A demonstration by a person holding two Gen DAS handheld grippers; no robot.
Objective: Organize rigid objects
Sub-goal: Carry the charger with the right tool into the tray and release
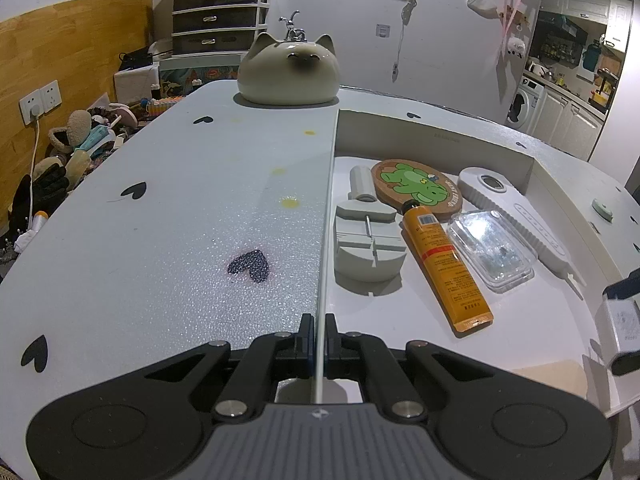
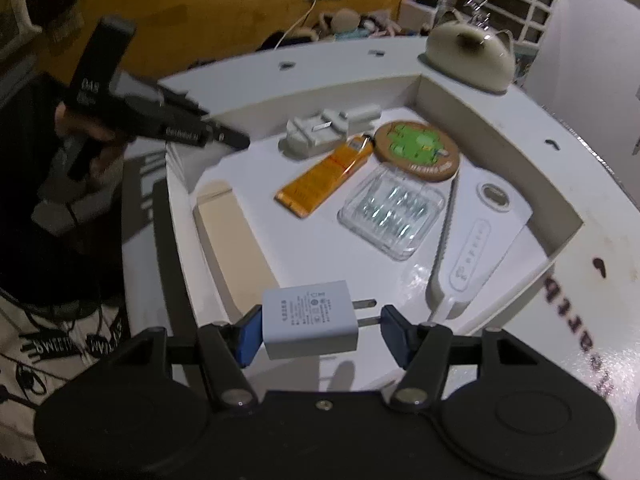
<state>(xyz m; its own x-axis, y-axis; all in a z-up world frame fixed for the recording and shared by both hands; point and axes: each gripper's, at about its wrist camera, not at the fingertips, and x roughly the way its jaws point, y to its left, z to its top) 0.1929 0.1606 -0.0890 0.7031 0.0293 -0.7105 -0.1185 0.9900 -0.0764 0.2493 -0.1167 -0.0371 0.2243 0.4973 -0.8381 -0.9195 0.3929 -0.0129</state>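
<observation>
The step in hand looks like placing: the right tool [image 2: 319, 330] holds a white plug charger [image 2: 310, 320] between its blue pads, one pad on the body and the other against the prongs, hovering over the near part of the white box [image 2: 496, 136]. The left tool [image 1: 319, 338] is pinched narrow on the thin upright side wall of that box, apparently steadying it on the bench [image 1: 160, 220].

Already lying in the box are a grey clamp-like tool [image 1: 368, 240] by the left wall, an orange tube [image 1: 444, 264] just beside it, a round frog coaster [image 1: 416, 190] toward the far wall, a clear plastic case [image 1: 490, 250] and a white power strip [image 1: 516, 220] along the right side. A beige patch marks the near floor of the box.

The next move probably calls for lowering the charger onto the bare floor near the front edge, clear of the tube and case, then widening the grip. A ceramic cat [image 1: 288, 70] sits at the bench's far edge.
</observation>
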